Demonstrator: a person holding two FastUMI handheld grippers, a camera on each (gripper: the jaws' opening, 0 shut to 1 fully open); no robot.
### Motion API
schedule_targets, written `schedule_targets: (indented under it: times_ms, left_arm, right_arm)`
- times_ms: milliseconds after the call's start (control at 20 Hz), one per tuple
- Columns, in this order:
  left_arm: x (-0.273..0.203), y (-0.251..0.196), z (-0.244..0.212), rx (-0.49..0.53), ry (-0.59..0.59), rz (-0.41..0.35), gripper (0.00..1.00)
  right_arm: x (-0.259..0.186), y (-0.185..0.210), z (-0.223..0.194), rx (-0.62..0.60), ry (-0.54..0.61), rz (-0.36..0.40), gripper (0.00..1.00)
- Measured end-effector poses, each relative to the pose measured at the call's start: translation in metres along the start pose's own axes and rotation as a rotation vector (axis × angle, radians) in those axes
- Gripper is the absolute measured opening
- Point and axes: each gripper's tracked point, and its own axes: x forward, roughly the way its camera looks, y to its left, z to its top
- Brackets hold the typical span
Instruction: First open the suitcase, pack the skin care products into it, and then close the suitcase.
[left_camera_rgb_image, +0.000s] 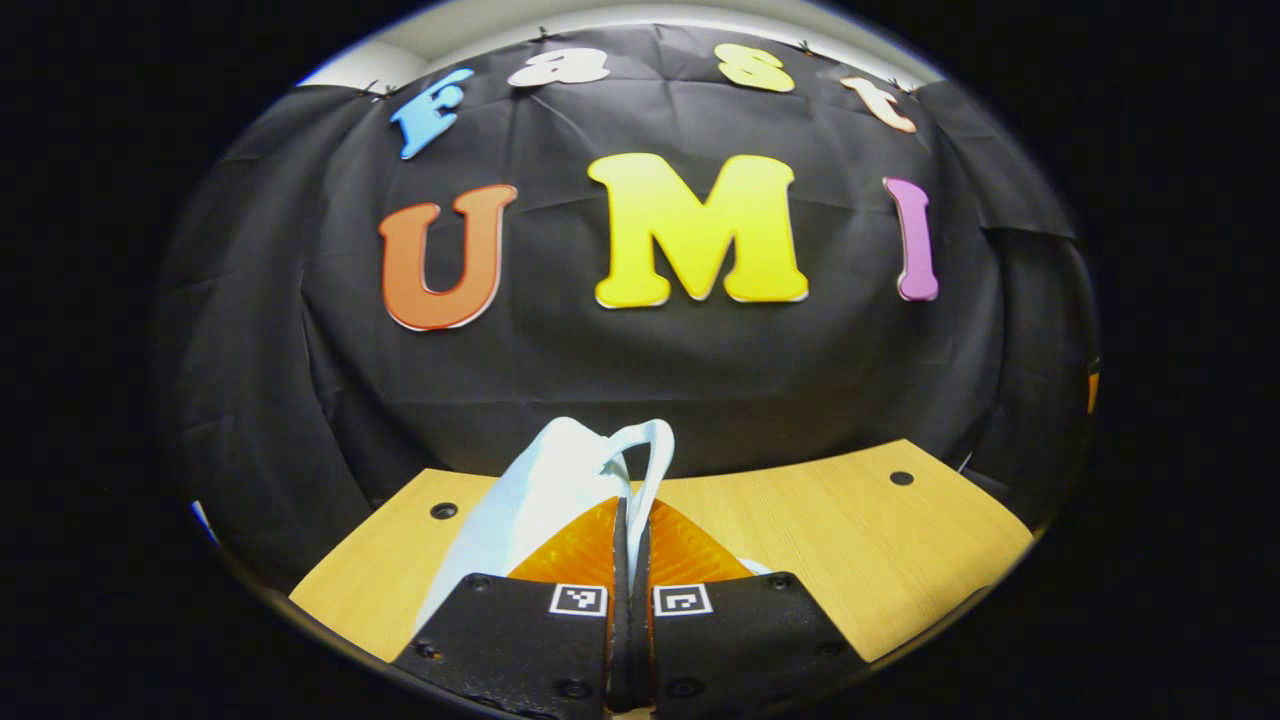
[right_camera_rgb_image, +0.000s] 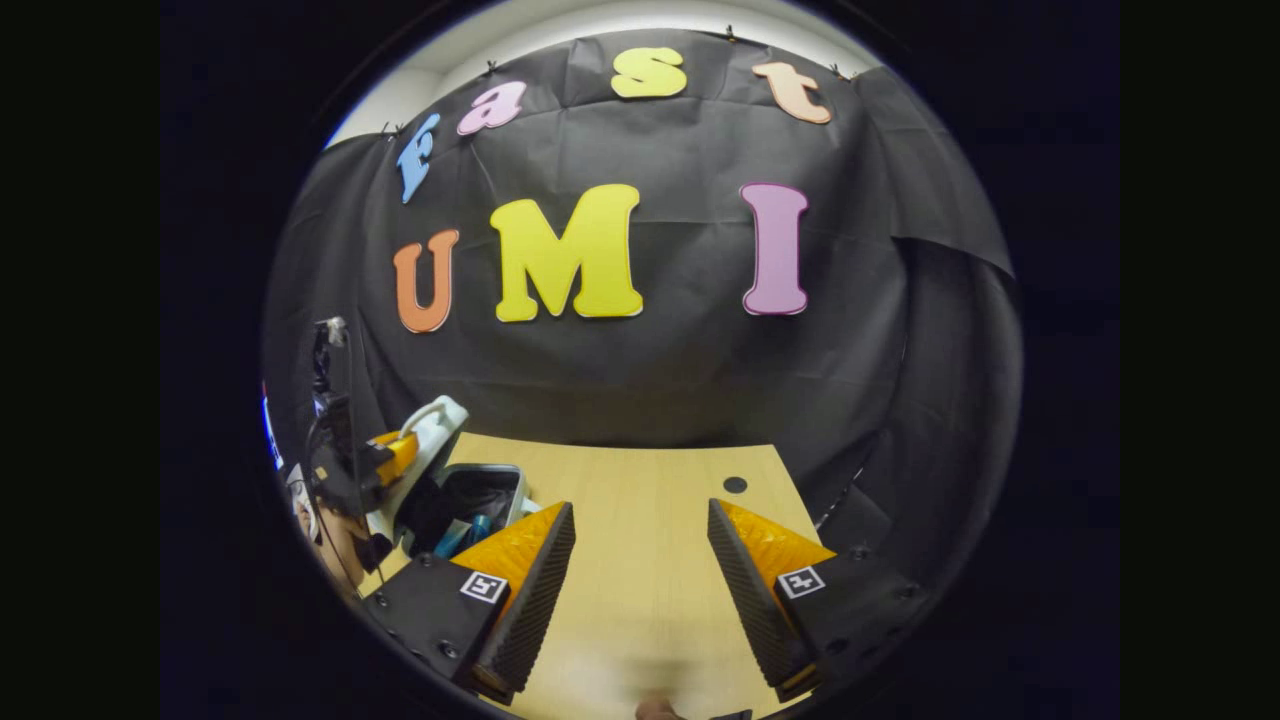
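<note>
The small white suitcase (right_camera_rgb_image: 512, 478) lies open at the table's left side, its lid (right_camera_rgb_image: 437, 432) tilted up. Bluish skin care products (right_camera_rgb_image: 462, 537) lie in its dark inside. My left gripper (right_camera_rgb_image: 397, 452) is shut on the lid's edge beside the handle. In the left gripper view the white lid (left_camera_rgb_image: 535, 500) and its looped handle (left_camera_rgb_image: 657, 452) rise just behind my left gripper (left_camera_rgb_image: 630, 535), whose fingers are pressed together on it. My right gripper (right_camera_rgb_image: 640, 545) hovers open over the bare table to the right of the suitcase, with nothing between its fingers.
The light wooden table (right_camera_rgb_image: 640, 480) has a round dark hole (right_camera_rgb_image: 735, 485) near its back right corner, and the black cloth wall stands right behind it. A hand (right_camera_rgb_image: 340, 545) holds the left gripper at the far left.
</note>
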Motion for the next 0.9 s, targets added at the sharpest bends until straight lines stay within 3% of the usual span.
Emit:
schedule_targets:
  times_ms: [300, 500, 900]
  left_arm:
    - [0.025, -0.056, -0.05, 0.223, 0.074, 0.031, 0.0]
    - [0.037, -0.079, -0.087, 0.353, 0.14, 0.066, 0.03]
    - [0.052, -0.1, -0.125, 0.517, 0.19, 0.127, 0.05]
  right_arm:
    - [0.004, -0.034, -0.01, -0.017, 0.014, -0.032, 0.79]
    - [0.005, -0.057, -0.024, -0.002, 0.043, -0.056, 0.78]
    - [0.008, -0.096, -0.05, 0.035, 0.1, -0.09, 0.78]
